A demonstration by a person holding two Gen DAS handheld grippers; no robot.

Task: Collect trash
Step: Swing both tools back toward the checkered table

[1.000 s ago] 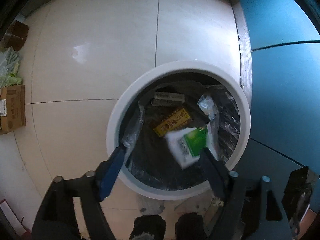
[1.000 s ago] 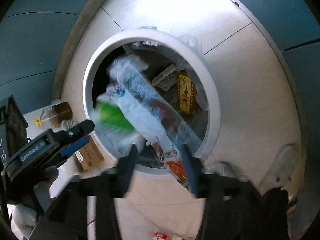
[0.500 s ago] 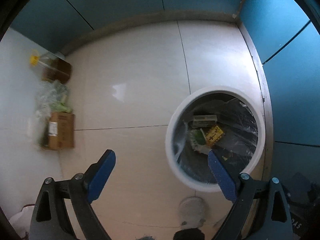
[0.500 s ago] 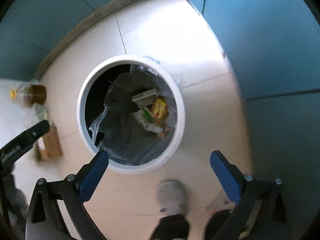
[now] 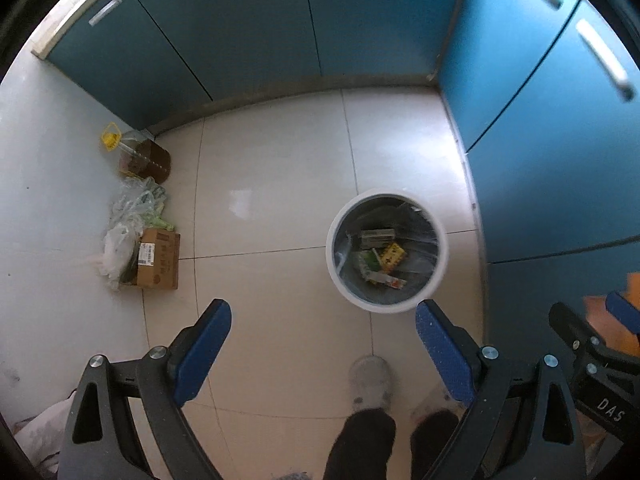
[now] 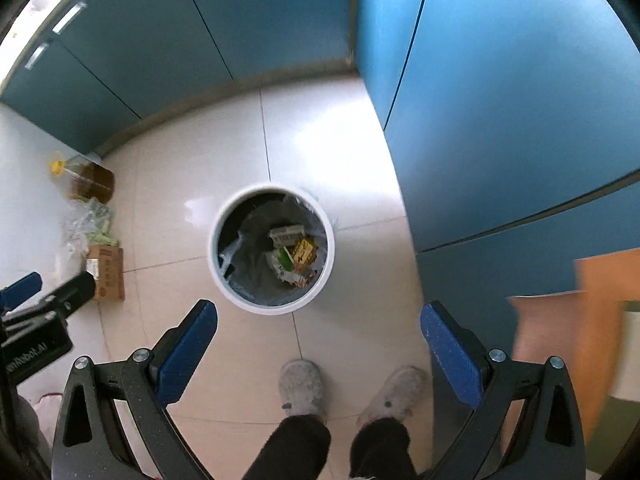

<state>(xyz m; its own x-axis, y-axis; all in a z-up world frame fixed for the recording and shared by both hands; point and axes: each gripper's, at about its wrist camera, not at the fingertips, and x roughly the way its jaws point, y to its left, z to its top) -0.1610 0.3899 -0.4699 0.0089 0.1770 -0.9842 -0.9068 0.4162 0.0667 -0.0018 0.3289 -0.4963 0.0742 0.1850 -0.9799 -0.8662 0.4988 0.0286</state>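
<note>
A white round trash bin with a dark liner stands on the tiled floor; it also shows in the right wrist view. Inside lie wrappers: a yellow packet, a green-and-white packet and a grey box; the same heap shows in the right wrist view. My left gripper is open and empty, high above the floor, near side of the bin. My right gripper is open and empty, also high above. The right gripper's tip shows at the left view's right edge.
Blue cabinets line the back and right. By the left wall stand an oil bottle, plastic bags and a cardboard box. The person's slippered feet are below. An orange surface is at right.
Both grippers have let their trash fall into the bin and have risen far above it; the bin now looks small. Both jaws have opened wide.
</note>
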